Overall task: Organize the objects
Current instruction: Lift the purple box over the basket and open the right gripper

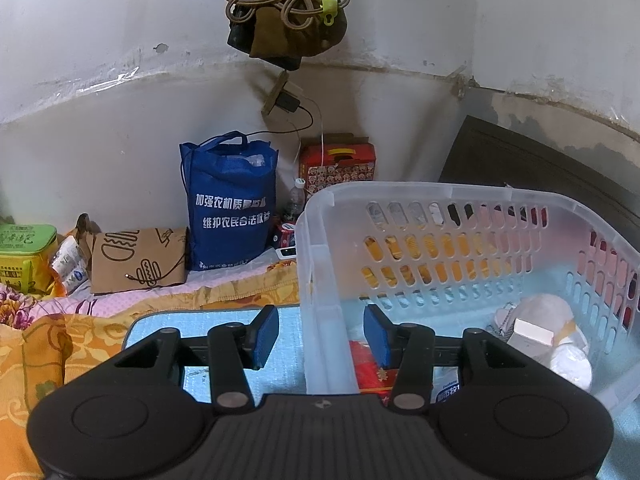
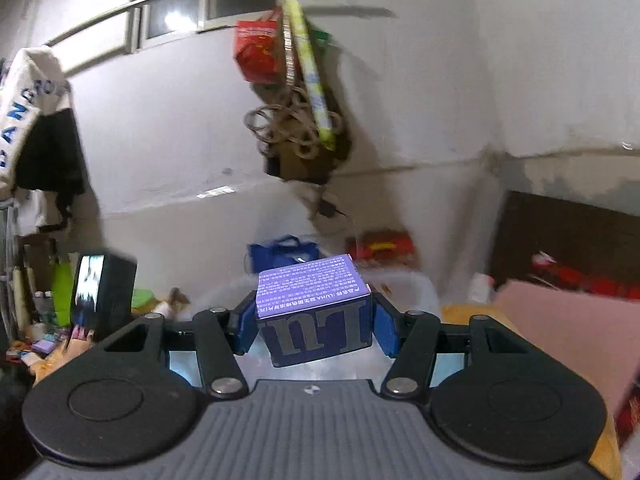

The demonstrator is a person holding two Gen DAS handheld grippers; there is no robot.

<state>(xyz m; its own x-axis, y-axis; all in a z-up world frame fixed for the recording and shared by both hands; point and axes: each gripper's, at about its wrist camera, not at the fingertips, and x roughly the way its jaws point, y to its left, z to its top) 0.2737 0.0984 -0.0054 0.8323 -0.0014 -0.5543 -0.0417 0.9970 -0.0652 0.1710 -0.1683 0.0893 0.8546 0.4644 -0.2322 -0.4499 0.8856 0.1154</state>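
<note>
A: How many boxes did the right hand-held gripper (image 2: 314, 322) hold?
B: One purple box (image 2: 314, 310), clamped.
A: The left hand-held gripper (image 1: 322, 334)?
B: Apart, straddling one basket (image 1: 460, 196) wall at 12 o'clock.

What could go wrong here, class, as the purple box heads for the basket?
1. The right tongs pinch the purple box only at its sides, tilted; it may slip.
2. The left tongs straddle the basket wall, open; a nudge could shift the basket.
</note>
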